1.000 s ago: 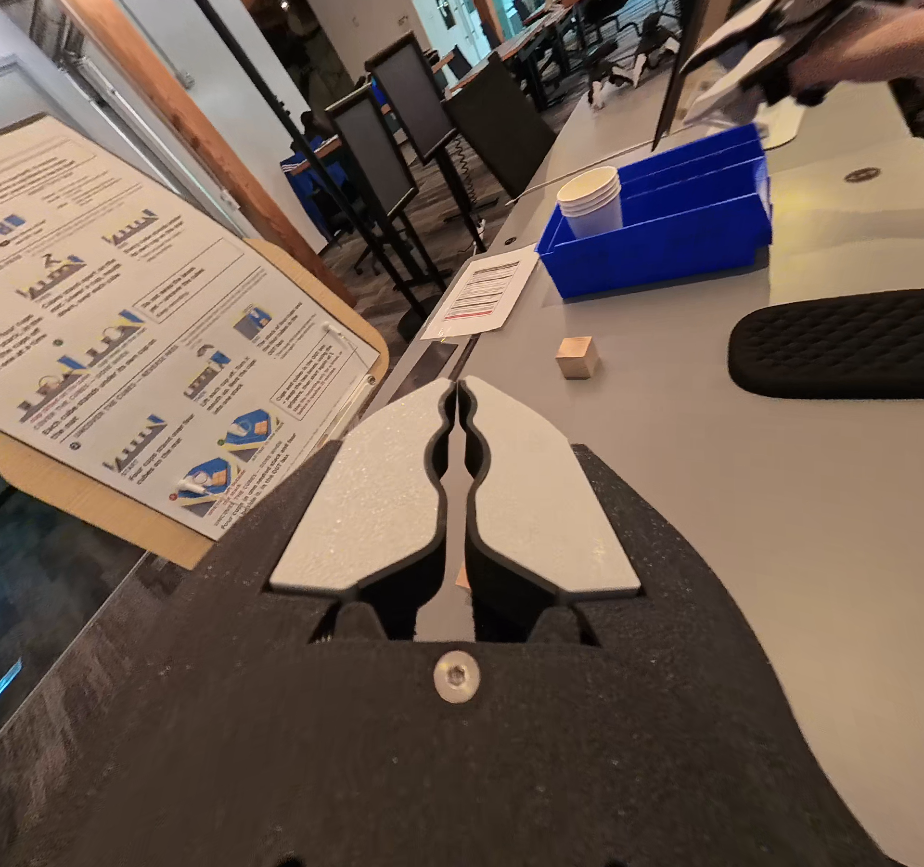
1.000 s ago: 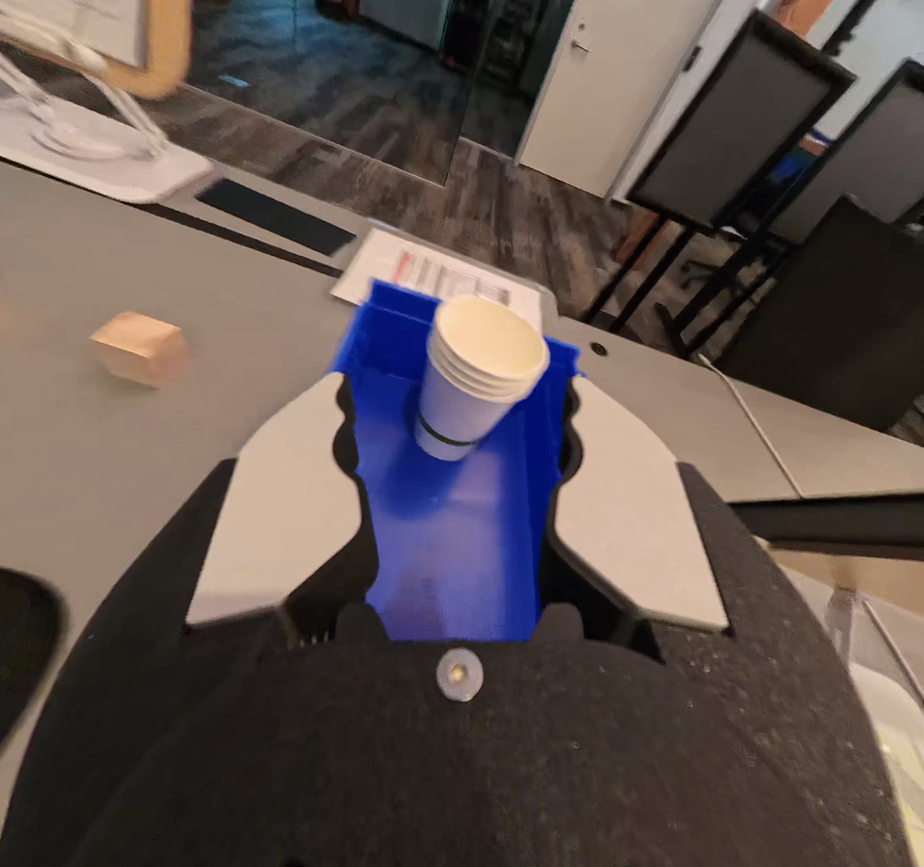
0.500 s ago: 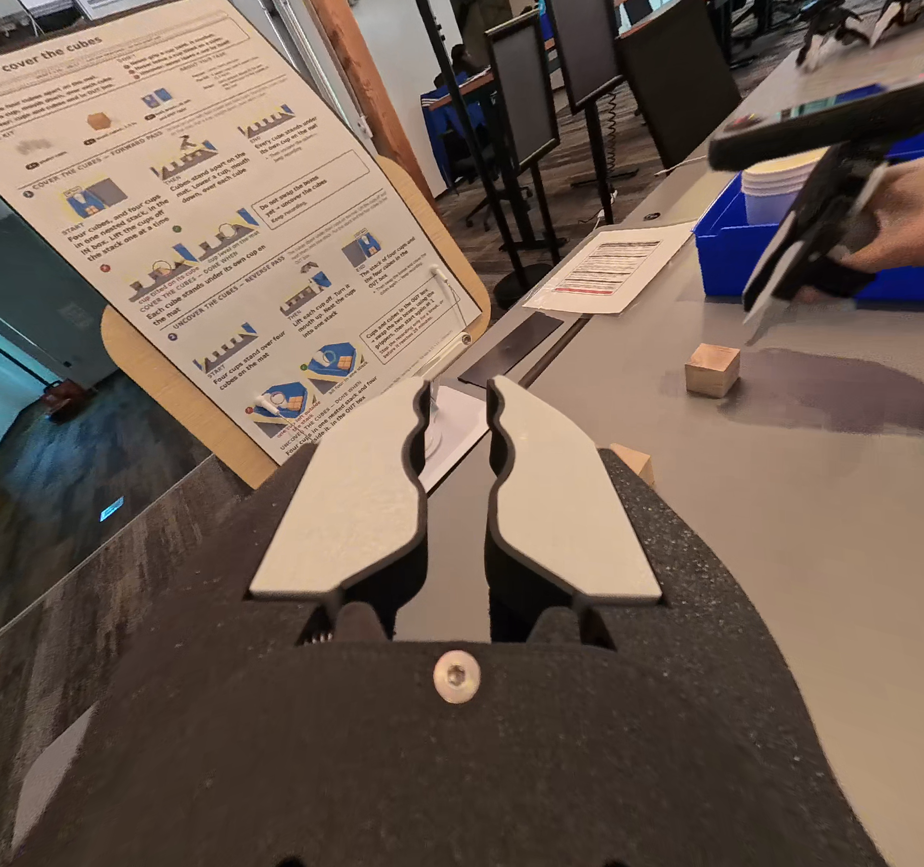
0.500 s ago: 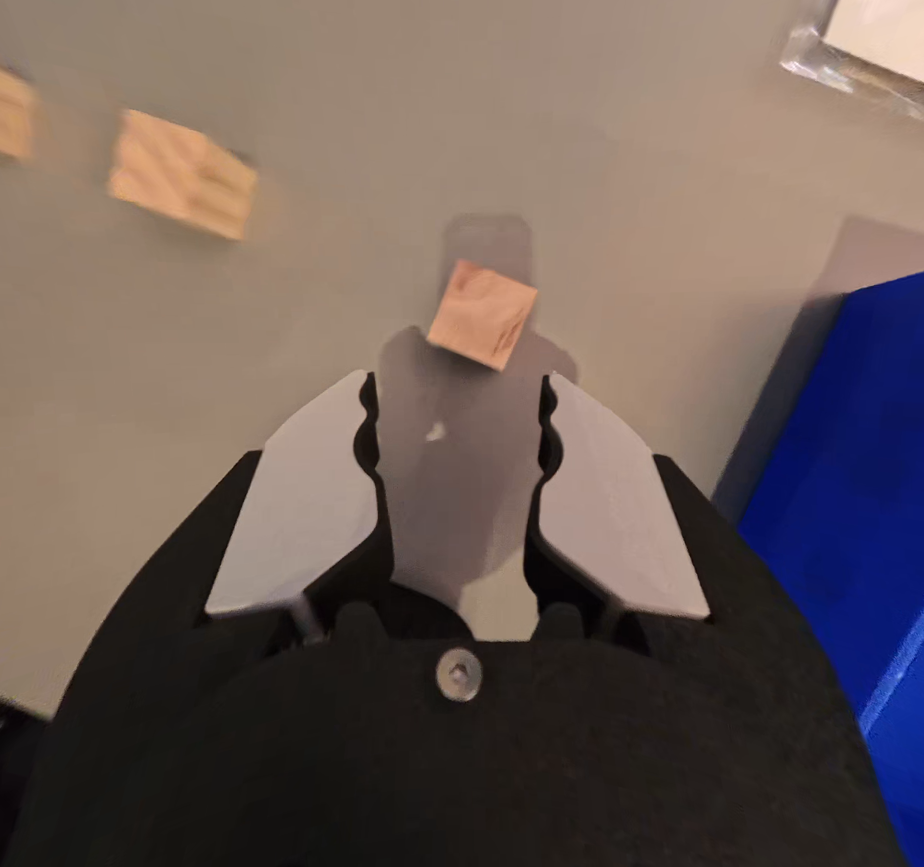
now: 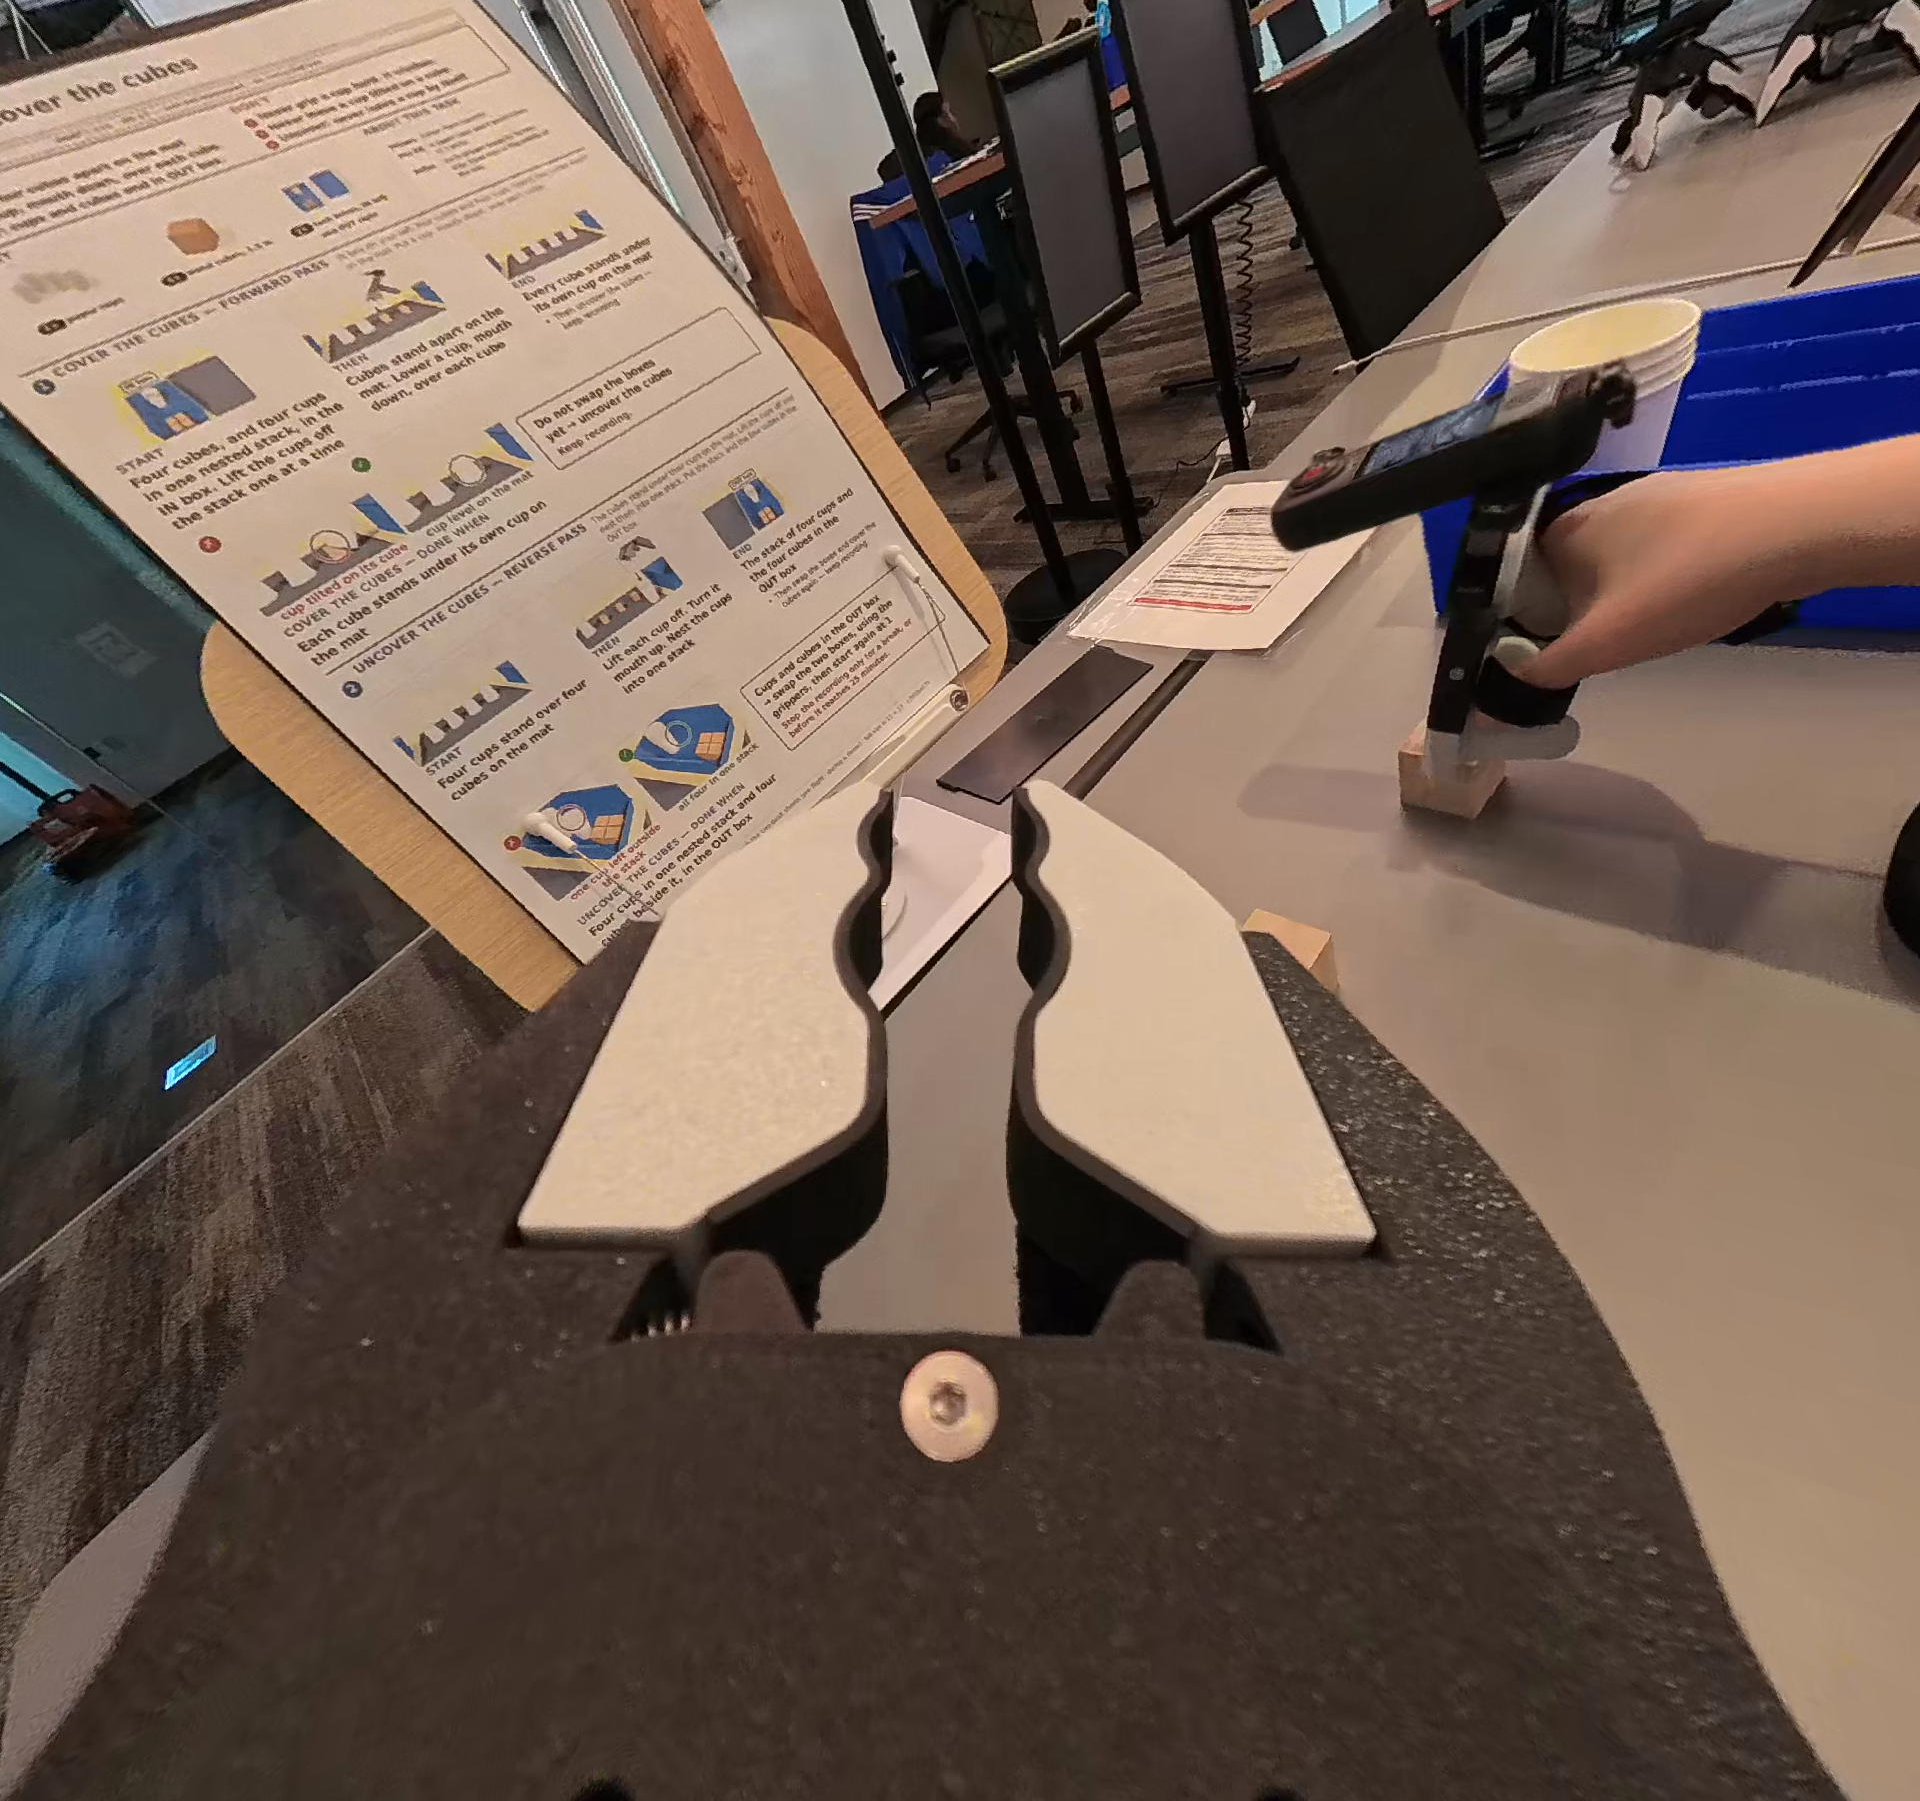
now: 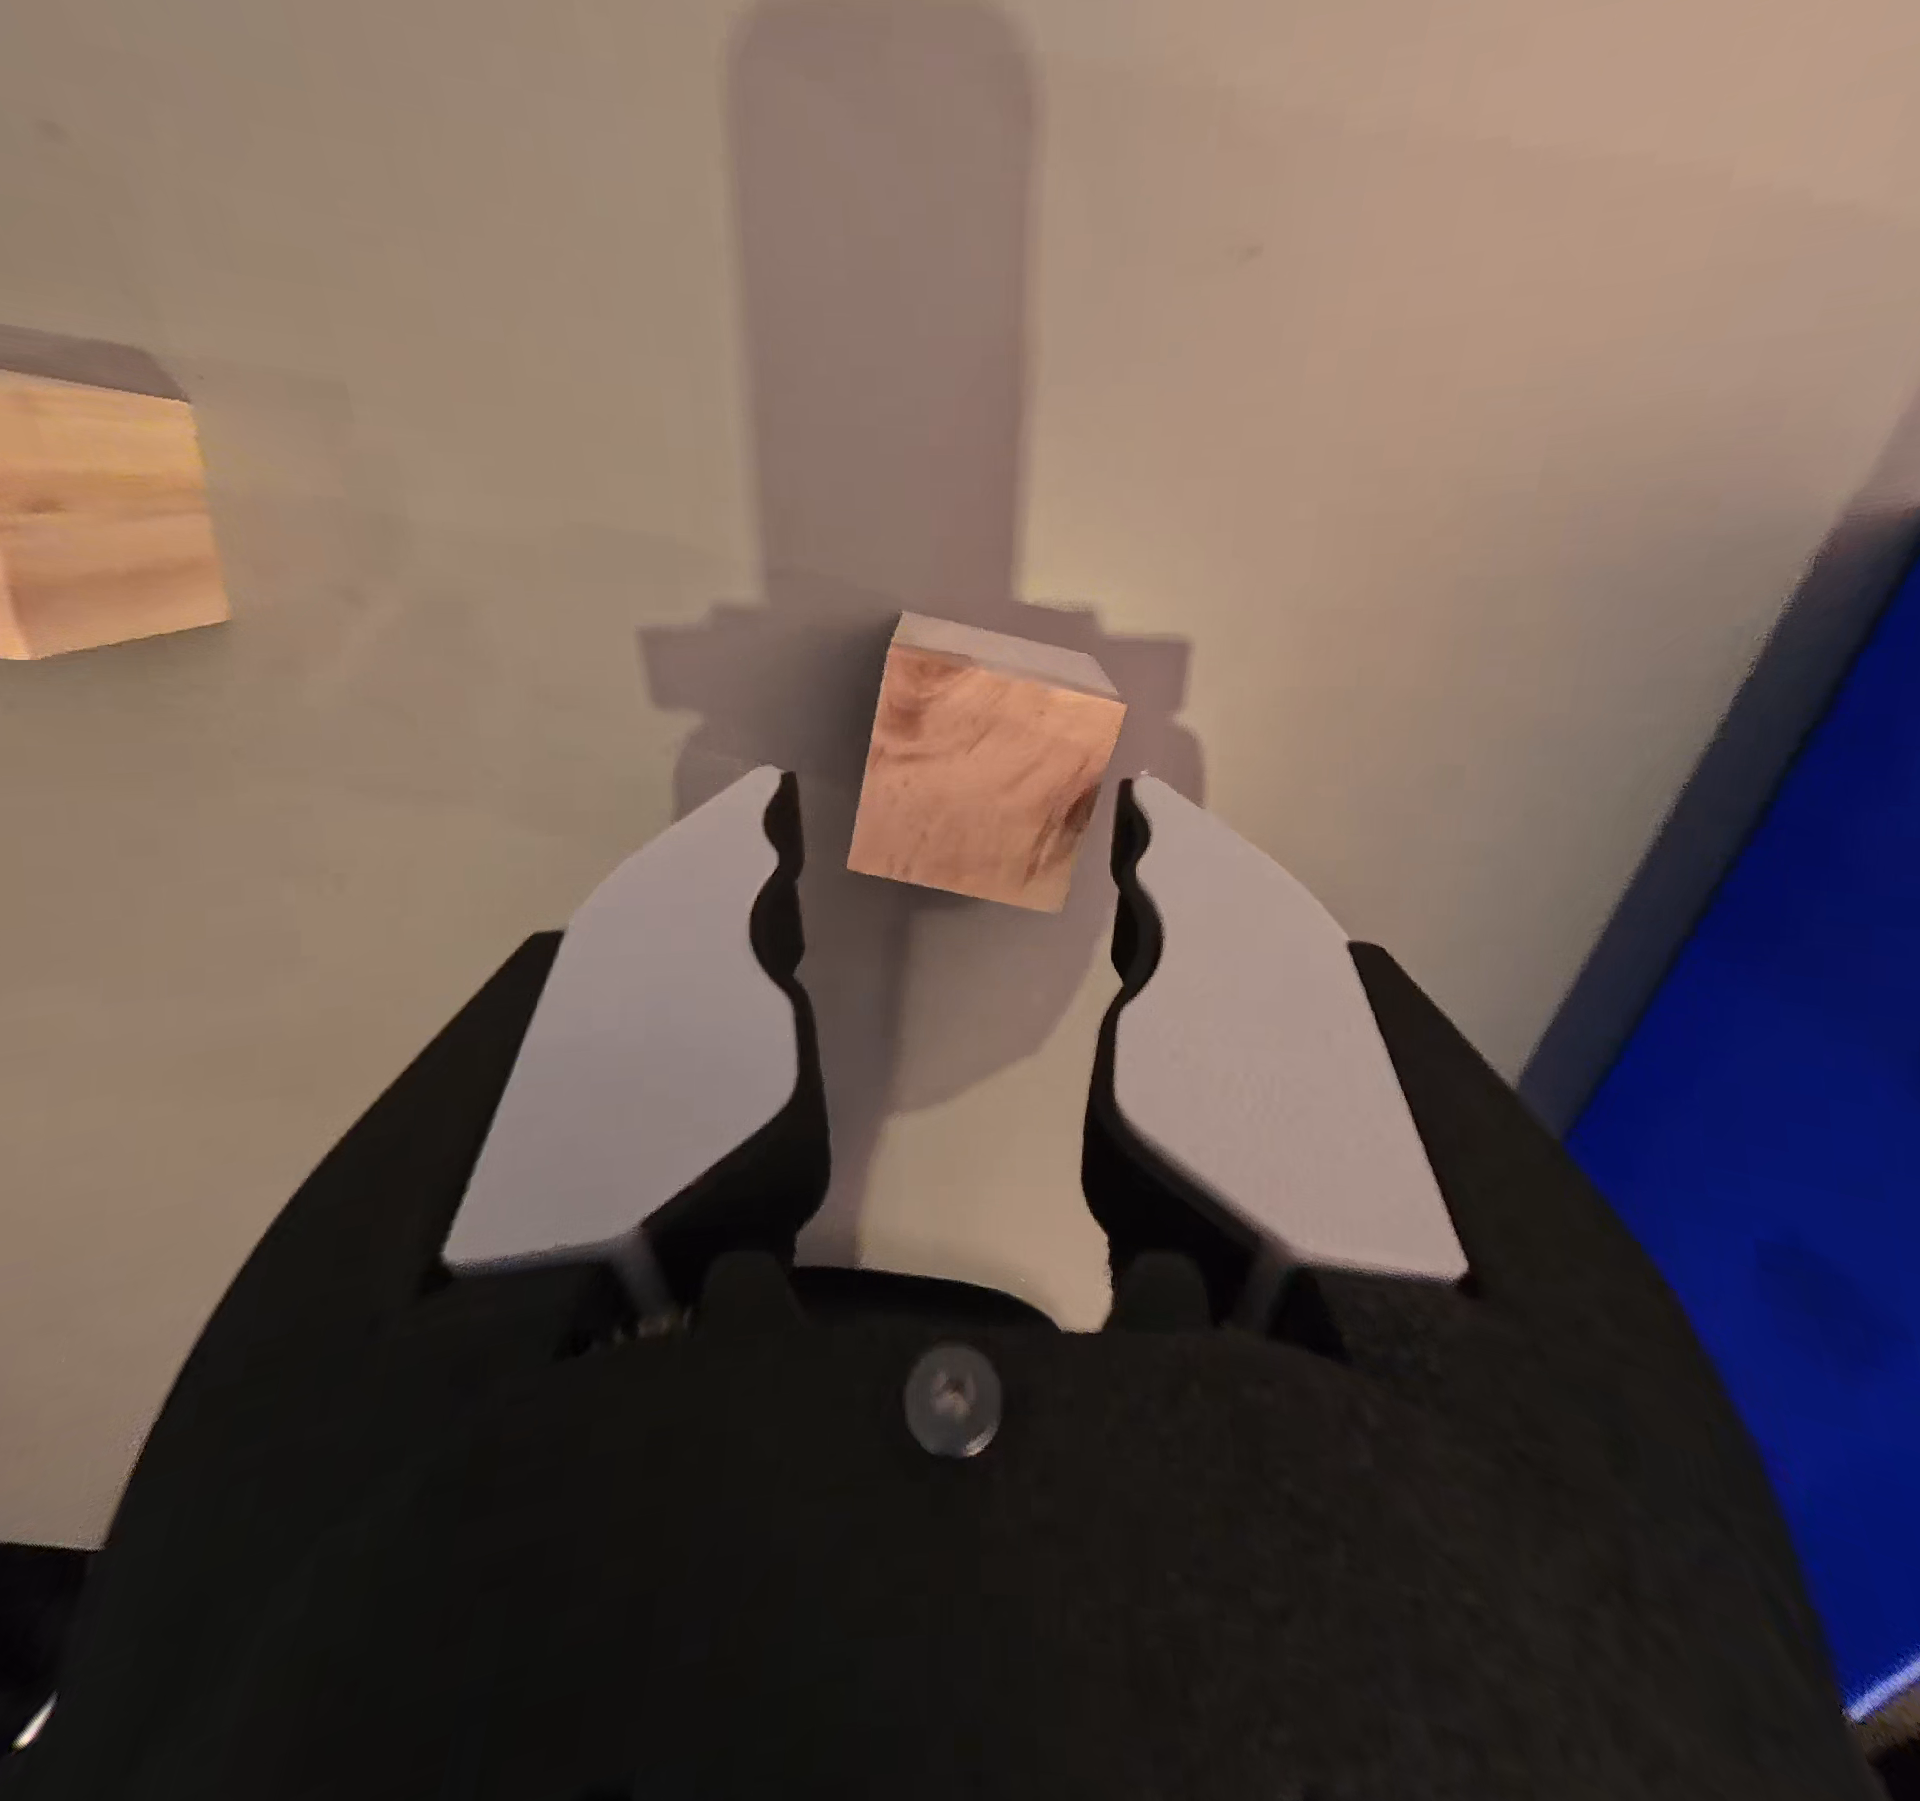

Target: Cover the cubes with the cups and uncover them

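A wooden cube (image 6: pixel 987 785) lies on the grey table (image 6: pixel 416 193), just between the tips of my right gripper (image 6: pixel 951 795). That gripper is open and points straight down, and its pads stand clear of the cube's sides. The left wrist view shows this gripper (image 5: pixel 1455 754) on the same cube (image 5: pixel 1449 790). A second cube (image 6: pixel 104 515) lies to the left. My left gripper (image 5: pixel 951 795) is narrowly open and empty above the table's near edge, with another cube (image 5: pixel 1294 946) beside its right finger. A stack of white paper cups (image 5: pixel 1605 359) stands in the blue bin (image 5: pixel 1818 380).
A large instruction board (image 5: pixel 416 504) on a wooden stand rises at the left of the table. A printed sheet (image 5: pixel 1216 567) lies before the bin. The blue bin's wall (image 6: pixel 1766 1024) is close on the right of my right gripper. A black mat's edge (image 5: pixel 1907 904) shows at right.
My right gripper left the cup stack in the bin, turned downward and dropped onto a cube, which now sits between its tips. My left gripper swung toward the board and opened slightly.
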Demonstrator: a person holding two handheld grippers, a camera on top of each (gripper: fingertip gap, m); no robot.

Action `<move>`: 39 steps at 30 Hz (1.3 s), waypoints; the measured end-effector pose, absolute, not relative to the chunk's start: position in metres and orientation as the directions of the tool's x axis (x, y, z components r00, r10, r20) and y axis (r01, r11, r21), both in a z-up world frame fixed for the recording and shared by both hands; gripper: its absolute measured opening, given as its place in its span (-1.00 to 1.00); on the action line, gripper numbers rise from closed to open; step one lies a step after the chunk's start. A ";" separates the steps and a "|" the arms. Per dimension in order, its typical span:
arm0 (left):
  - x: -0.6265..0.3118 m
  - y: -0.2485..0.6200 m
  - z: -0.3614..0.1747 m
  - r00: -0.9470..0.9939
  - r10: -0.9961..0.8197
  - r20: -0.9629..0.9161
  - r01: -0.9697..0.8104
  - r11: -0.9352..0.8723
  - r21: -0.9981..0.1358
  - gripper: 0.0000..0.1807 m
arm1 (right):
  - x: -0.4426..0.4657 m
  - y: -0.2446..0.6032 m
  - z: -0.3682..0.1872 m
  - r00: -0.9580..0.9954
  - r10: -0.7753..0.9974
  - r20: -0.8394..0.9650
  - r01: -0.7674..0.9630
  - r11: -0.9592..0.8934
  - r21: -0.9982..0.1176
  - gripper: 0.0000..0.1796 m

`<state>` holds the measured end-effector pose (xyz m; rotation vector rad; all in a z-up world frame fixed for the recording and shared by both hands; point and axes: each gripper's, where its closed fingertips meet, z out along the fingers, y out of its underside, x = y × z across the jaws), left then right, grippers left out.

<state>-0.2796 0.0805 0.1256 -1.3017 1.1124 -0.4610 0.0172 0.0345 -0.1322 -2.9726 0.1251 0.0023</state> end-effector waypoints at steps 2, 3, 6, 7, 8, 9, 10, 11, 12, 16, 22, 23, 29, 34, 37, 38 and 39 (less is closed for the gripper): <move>-0.281 0.081 0.126 0.447 -0.810 -0.380 -0.297 0.267 -0.917 -0.77 | 0.016 0.033 -0.137 0.997 -0.082 -0.008 -0.082 -0.987 -0.140 -0.40; -0.282 0.082 0.126 0.449 -0.810 -0.378 -0.296 0.265 -0.918 -0.77 | 0.017 0.032 -0.138 0.996 -0.084 -0.004 -0.084 -0.987 -0.134 -0.43; -0.283 0.082 0.126 0.448 -0.813 -0.371 -0.296 0.257 -0.920 -0.77 | 0.019 0.032 -0.141 0.995 -0.096 -0.010 -0.096 -0.987 -0.127 -0.45; -0.283 0.082 0.125 0.447 -0.814 -0.371 -0.297 0.257 -0.920 -0.77 | 0.019 0.032 -0.142 0.995 -0.097 -0.012 -0.098 -0.987 -0.127 -0.47; -0.282 0.082 0.125 0.446 -0.814 -0.372 -0.297 0.258 -0.919 -0.77 | 0.019 0.032 -0.142 0.995 -0.100 -0.016 -0.101 -0.987 -0.128 -0.47; -0.282 0.081 0.125 0.445 -0.814 -0.374 -0.298 0.259 -0.919 -0.77 | 0.020 0.032 -0.142 0.995 -0.099 -0.017 -0.100 -0.986 -0.131 -0.47; -0.282 0.081 0.125 0.443 -0.814 -0.376 -0.300 0.260 -0.918 -0.77 | 0.020 0.032 -0.142 0.995 -0.099 -0.015 -0.100 -0.986 -0.132 -0.48; -0.281 0.080 0.125 0.440 -0.815 -0.378 -0.302 0.262 -0.917 -0.77 | 0.020 0.032 -0.142 0.995 -0.095 -0.013 -0.096 -0.987 -0.130 -0.48; -0.280 0.080 0.124 0.437 -0.815 -0.380 -0.306 0.263 -0.915 -0.77 | 0.019 0.031 -0.142 0.996 -0.086 -0.013 -0.087 -0.988 -0.127 -0.48; -0.278 0.080 0.120 0.430 -0.812 -0.395 -0.327 0.268 -0.906 -0.77 | 0.012 0.030 -0.140 0.999 -0.028 -0.029 -0.032 -0.989 -0.145 -0.49; -0.273 0.080 0.114 0.418 -0.812 -0.406 -0.353 0.267 -0.897 -0.77 | -0.013 0.012 -0.114 0.989 0.120 -0.087 0.097 -0.967 -0.234 -0.49; -0.272 0.080 0.113 0.414 -0.814 -0.407 -0.357 0.266 -0.895 -0.77 | -0.016 0.007 -0.106 0.985 0.149 -0.089 0.122 -0.959 -0.257 -0.49; -0.265 0.081 0.105 0.398 -0.815 -0.420 -0.389 0.264 -0.882 -0.77 | -0.006 -0.035 -0.031 0.968 0.247 -0.036 0.214 -0.896 -0.390 -0.49; -0.261 0.079 0.099 0.381 -0.817 -0.433 -0.417 0.266 -0.869 -0.77 | 0.069 -0.070 0.032 0.989 0.145 0.012 0.132 -0.865 -0.485 -0.49; -0.261 0.075 0.101 0.376 -0.816 -0.438 -0.416 0.274 -0.867 -0.77 | 0.131 -0.091 0.038 0.999 0.038 0.004 0.035 -0.870 -0.491 -0.48; -0.261 0.074 0.102 0.375 -0.818 -0.436 -0.412 0.274 -0.869 -0.77 | 0.150 -0.097 0.035 1.000 0.007 -0.005 0.004 -0.873 -0.488 -0.48; -0.261 0.073 0.103 0.373 -0.821 -0.432 -0.407 0.273 -0.872 -0.77 | 0.168 -0.102 0.028 1.000 -0.024 -0.009 -0.025 -0.878 -0.478 -0.48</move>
